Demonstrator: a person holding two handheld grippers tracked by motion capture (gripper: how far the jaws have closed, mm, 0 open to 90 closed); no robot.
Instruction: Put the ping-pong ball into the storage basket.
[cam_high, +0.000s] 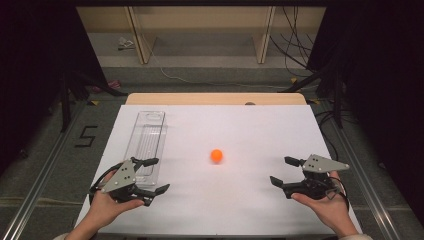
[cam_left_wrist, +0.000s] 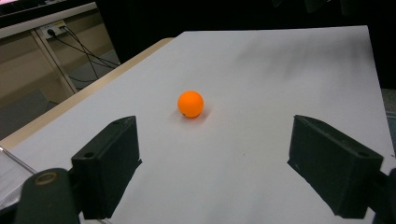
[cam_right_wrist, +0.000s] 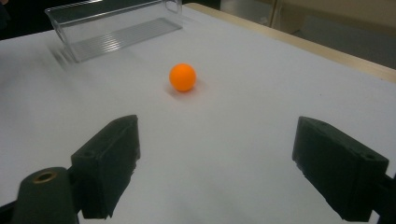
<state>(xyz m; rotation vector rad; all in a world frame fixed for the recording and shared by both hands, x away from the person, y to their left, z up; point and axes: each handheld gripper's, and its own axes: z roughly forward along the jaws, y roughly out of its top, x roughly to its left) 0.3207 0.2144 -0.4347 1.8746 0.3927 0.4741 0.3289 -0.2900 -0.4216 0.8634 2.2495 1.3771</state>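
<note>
Ball (cam_high: 216, 155) between both hand-held grippers, untouched.

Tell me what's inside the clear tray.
Nothing shows inside the tray, just its ribbed floor. Its near end is hidden behind the left gripper. The ball lies outside it.

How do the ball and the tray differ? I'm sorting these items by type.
The ball is orange and opaque; the tray is clear plastic. The ball is round and small; the tray is long, rectangular and far bigger. The ball lies mid-table between the grippers; the tray lies toward the left side, by the left gripper. Both rest on the white table, untouched.
</note>
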